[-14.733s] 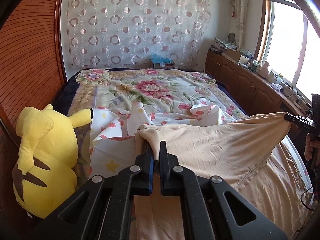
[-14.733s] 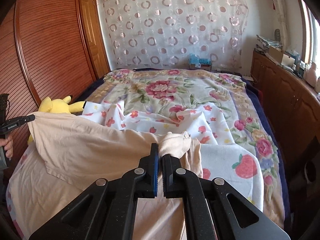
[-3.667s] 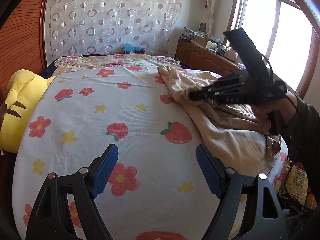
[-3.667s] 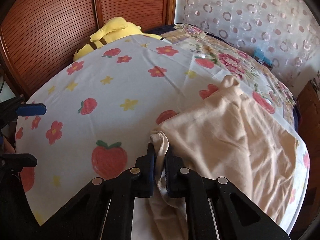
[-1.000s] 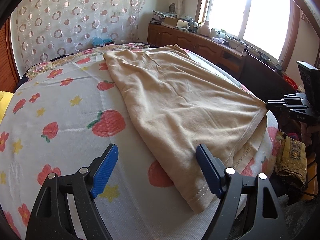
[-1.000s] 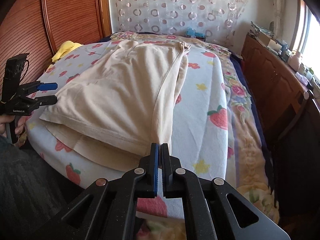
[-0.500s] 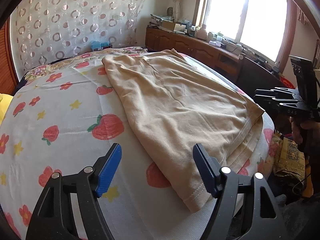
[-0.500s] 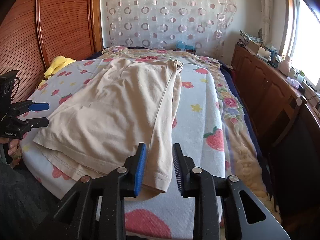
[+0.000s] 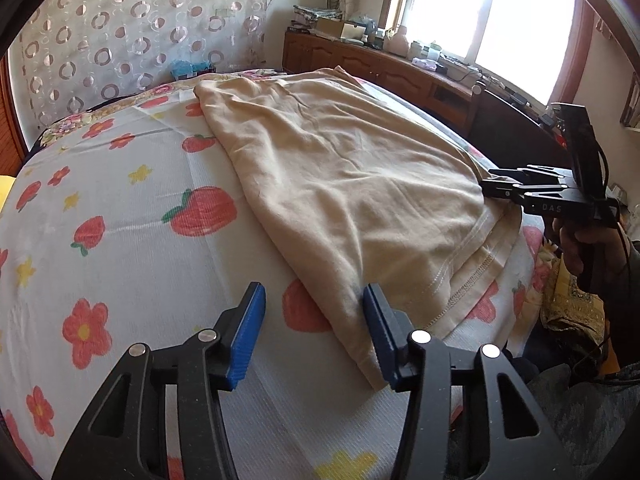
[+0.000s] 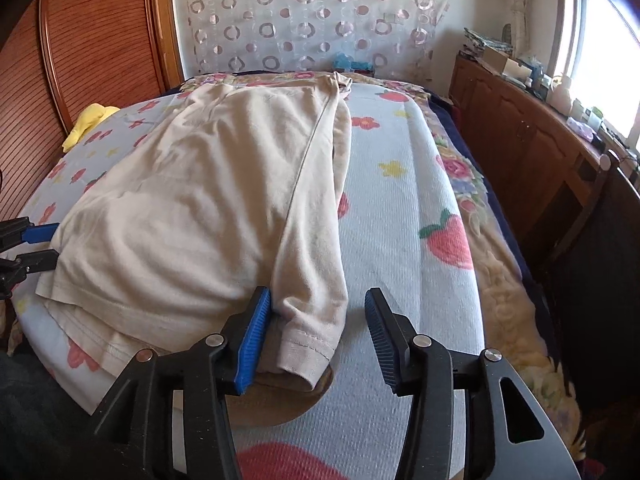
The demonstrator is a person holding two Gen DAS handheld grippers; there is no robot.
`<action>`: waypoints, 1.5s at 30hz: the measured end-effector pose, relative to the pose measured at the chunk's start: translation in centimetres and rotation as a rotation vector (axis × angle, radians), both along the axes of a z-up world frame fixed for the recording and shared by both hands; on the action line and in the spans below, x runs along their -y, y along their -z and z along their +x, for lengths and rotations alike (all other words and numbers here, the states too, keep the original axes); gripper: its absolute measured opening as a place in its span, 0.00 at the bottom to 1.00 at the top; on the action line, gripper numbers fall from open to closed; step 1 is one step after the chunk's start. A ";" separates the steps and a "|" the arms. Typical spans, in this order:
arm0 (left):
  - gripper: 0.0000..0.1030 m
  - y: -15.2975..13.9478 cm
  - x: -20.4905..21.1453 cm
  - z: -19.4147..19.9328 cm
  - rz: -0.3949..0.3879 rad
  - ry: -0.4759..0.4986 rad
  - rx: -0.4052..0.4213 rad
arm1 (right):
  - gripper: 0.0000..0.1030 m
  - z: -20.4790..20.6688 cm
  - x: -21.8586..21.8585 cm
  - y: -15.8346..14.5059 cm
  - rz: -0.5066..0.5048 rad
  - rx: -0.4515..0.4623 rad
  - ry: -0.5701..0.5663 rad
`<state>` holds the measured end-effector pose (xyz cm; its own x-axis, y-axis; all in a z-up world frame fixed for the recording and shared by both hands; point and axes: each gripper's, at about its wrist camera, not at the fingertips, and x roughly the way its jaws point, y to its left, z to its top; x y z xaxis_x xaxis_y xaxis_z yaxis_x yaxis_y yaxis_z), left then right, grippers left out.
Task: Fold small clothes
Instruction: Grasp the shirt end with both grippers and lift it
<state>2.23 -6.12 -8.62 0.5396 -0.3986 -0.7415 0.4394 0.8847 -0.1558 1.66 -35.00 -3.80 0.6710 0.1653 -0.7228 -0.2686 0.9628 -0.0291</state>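
Note:
A beige shirt (image 9: 344, 184) lies folded lengthwise on the strawberry-print blanket (image 9: 120, 216). My left gripper (image 9: 316, 336) hovers over its near left corner. The jaws are closing, the cloth edge lies between them near the right pad, and they do not pinch it. In the right wrist view the shirt (image 10: 208, 208) runs away from me, with a sleeve cuff (image 10: 308, 344) between the pads of my right gripper (image 10: 316, 336). Those jaws are opening and the cuff lies loose. The other gripper shows at each view's edge: the right gripper (image 9: 491, 187) and the left gripper (image 10: 46, 246).
A yellow plush toy (image 10: 90, 120) lies by the wooden wardrobe (image 10: 92, 40). A low wooden cabinet (image 10: 520, 140) with clutter runs under the window (image 9: 492, 12). A dark chair back (image 10: 600, 216) stands by the bed's right side. A person's hand (image 9: 580, 244) holds the right gripper.
The right gripper, shut on the shirt's corner a second ago, has opened and sunk a little, and the cloth now rests on the bed. The left jaws have narrowed.

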 end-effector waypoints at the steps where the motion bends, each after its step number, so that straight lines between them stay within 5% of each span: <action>1: 0.51 0.0 0.2 -0.1 0.000 0.007 0.000 | 0.49 -0.1 0.0 -0.1 0.006 -0.003 -0.003; 6: 0.35 -0.1 1.0 -0.7 0.009 0.048 -0.002 | 0.47 -0.9 -1.5 -0.3 -0.016 -0.030 -0.138; 11: 0.14 -0.1 0.8 -0.6 -0.018 0.056 -0.015 | 0.17 -0.3 -0.6 -0.5 0.038 -0.048 -0.162; 14: 0.06 -0.6 0.3 -0.5 -0.051 0.056 -0.012 | 0.10 -0.6 -0.3 -0.4 0.062 -0.042 -0.175; 27: 0.05 -7.6 -2.3 4.1 -0.170 -0.013 0.149 | 0.08 -0.2 1.7 -4.9 0.264 0.151 -0.157; 45: 0.05 -8.5 -3.8 19.7 -0.153 -0.137 0.150 | 0.08 14.8 -2.1 -8.5 0.185 0.241 -0.203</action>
<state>21.95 -2.29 -0.15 0.6959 -0.4155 -0.5857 0.3452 0.9088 -0.2345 16.49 -32.86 4.66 0.7585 0.4262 -0.4929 -0.4617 0.8853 0.0550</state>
